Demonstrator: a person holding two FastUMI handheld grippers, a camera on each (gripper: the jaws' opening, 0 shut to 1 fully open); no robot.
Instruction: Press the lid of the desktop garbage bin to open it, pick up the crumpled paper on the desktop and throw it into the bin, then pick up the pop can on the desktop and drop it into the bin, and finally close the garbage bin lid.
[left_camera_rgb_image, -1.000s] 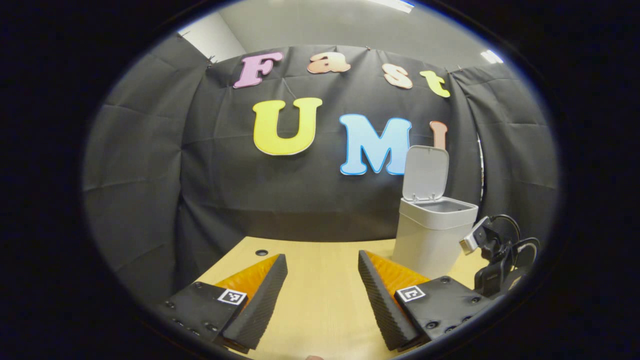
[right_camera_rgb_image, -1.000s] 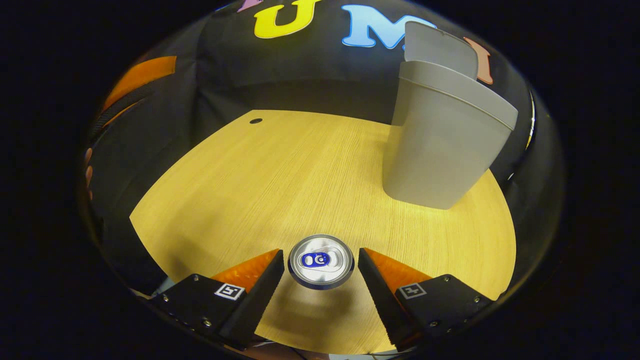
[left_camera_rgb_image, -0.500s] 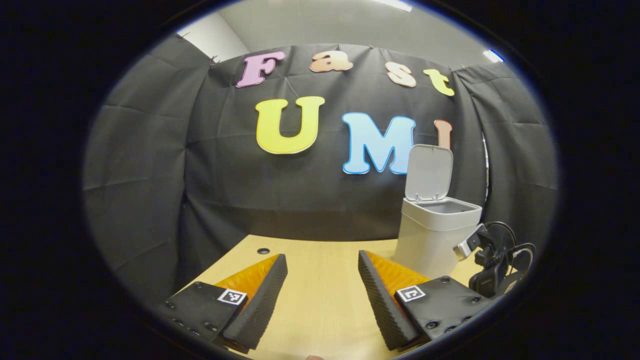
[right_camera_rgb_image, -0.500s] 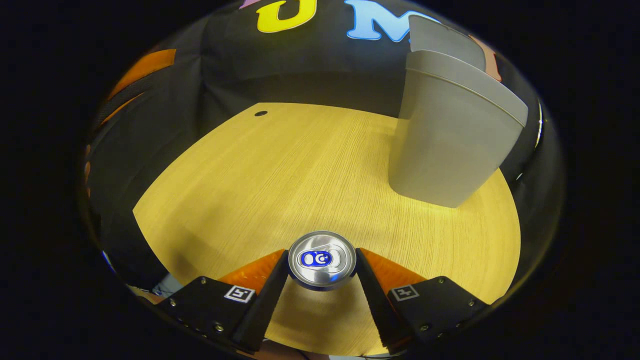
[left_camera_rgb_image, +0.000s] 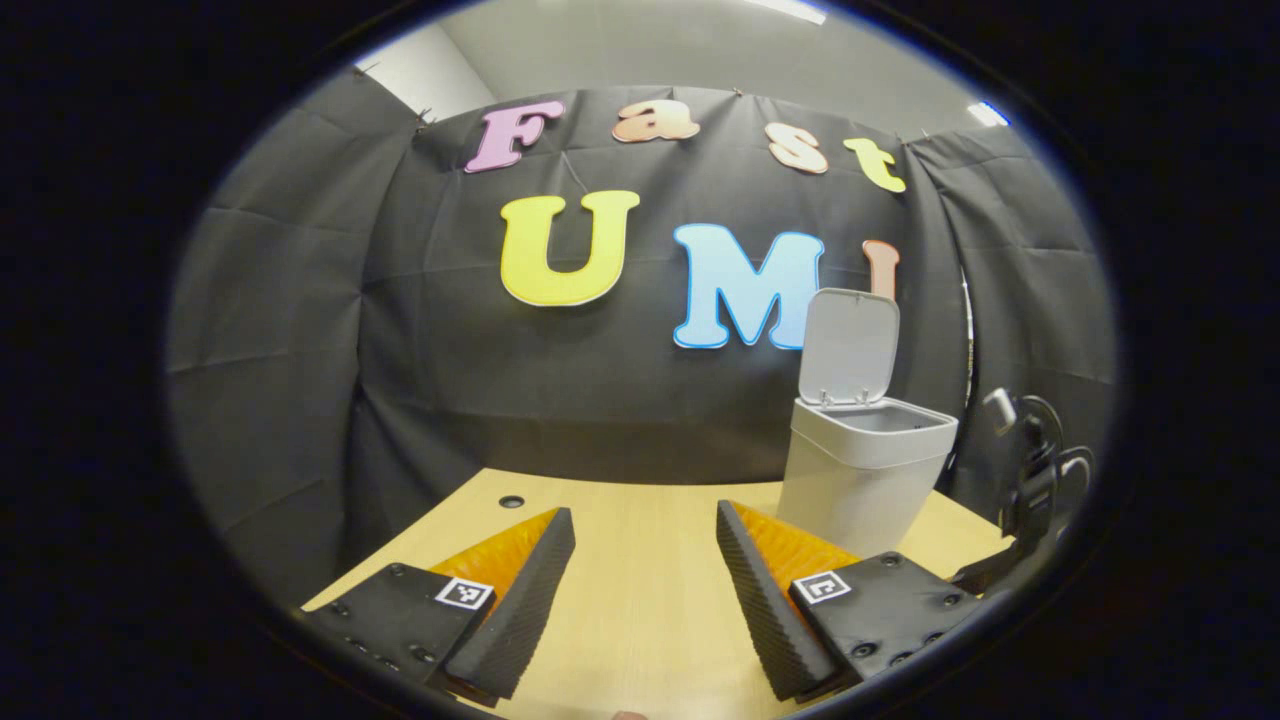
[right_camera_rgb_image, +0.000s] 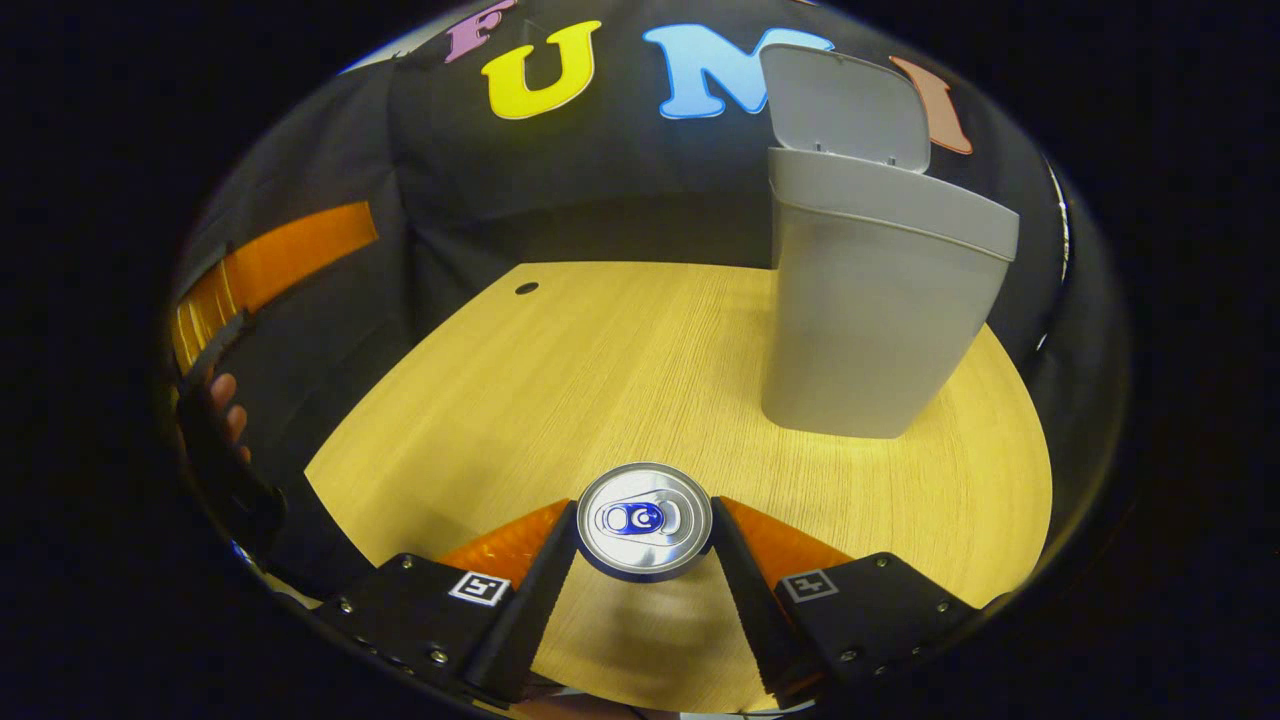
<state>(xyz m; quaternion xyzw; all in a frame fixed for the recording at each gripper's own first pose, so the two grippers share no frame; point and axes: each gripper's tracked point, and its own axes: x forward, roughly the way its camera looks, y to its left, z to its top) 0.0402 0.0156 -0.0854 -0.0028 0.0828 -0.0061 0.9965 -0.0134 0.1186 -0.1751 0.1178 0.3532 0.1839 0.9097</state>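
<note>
While parked idle over the desktop, left gripper with fingers spread, nothing between. Right gripper clamped on the upright pop can, lifted for the open-lidded garbage bin beyond, to its right.

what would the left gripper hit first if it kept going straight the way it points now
Probably the booth wall. The left gripper is open, with bare table between its fingers. The bin stands off to the right of that line, though depth is unclear.

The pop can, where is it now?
In the right gripper view, the pop can sits clamped between the right gripper fingers, above the desk, near the open bin.
</note>
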